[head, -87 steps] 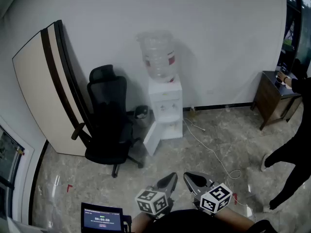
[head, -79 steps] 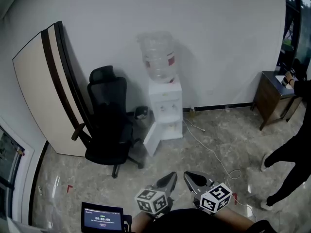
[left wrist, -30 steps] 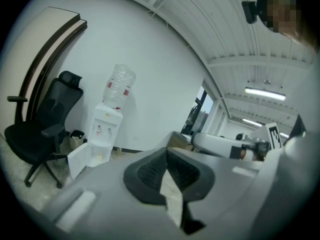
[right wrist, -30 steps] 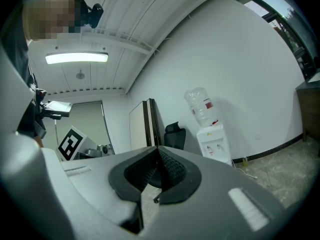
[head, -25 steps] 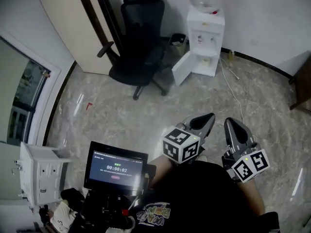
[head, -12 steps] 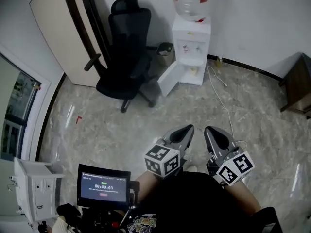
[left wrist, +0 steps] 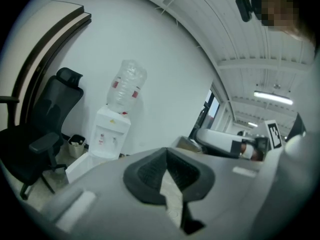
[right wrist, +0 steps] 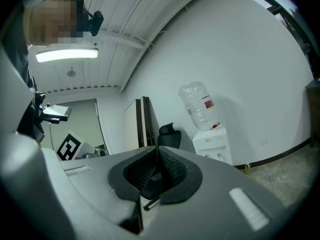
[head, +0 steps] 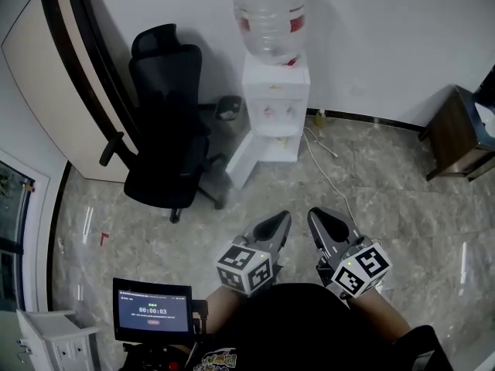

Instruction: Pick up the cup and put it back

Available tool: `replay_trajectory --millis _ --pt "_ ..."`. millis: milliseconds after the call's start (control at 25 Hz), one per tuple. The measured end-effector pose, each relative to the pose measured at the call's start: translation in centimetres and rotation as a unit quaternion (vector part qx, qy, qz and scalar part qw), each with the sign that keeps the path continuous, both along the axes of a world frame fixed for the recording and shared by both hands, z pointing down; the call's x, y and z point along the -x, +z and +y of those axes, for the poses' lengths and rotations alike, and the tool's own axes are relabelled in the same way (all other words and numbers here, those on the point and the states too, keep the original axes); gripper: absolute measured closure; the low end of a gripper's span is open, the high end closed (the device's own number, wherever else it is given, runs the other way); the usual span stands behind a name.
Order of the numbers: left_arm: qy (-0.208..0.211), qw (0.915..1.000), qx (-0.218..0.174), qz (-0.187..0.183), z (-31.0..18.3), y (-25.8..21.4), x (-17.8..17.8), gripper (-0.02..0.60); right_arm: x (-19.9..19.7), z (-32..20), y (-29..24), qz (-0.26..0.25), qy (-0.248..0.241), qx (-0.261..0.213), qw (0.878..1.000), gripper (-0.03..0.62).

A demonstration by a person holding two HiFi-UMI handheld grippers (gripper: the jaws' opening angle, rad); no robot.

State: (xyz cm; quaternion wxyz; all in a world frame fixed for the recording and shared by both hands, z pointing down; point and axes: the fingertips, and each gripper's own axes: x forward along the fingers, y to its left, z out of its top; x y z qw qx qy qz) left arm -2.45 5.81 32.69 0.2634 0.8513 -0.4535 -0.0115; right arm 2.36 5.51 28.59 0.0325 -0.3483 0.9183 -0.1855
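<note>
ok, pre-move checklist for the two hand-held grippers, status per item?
1. Cup located: cannot tell. No cup can be made out in any view.
2. Left hand-held gripper empty: ok. Nothing between its jaws.
3. Right hand-held gripper empty: ok. Nothing between its jaws.
4. Jaws open for a grasp: not ok. Both pairs are together.
5. Way ahead to the water dispenser: ok. Bare floor lies in front of both grippers, and the office chair stands off to the left.
6. Trip hazards: not ok. A cable trails across the floor right of the dispenser, whose lower door stands open.
</note>
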Motion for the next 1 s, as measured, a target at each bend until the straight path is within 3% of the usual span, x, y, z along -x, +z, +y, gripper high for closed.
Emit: replay_trajectory --millis 280,480,680,1000 --pt "-0.019 0.9996 0.019 0.01 -8.2 1.2 6.4 0.576 6.1 -8.8 0.8 0.01 -0.011 0.013 1.0 0.574" --pt "-0.038 0.9989 0.028 0.009 -8.9 2.0 7.8 0.575 7.3 -9.9 1.5 0.01 -0.024 0.015 1.0 0.572" --pt "-0.077 0.9963 0.039 0.006 -12.4 3.0 7.9 0.575 6.6 -14.1 2.8 0.005 -0.05 0.03 0.998 0.571" --pt "-0.159 0.9856 0.054 -0.021 -21.8 3.7 5.4 0.576 4.3 -26.0 4.3 0.008 -0.13 0.022 0.991 0.566"
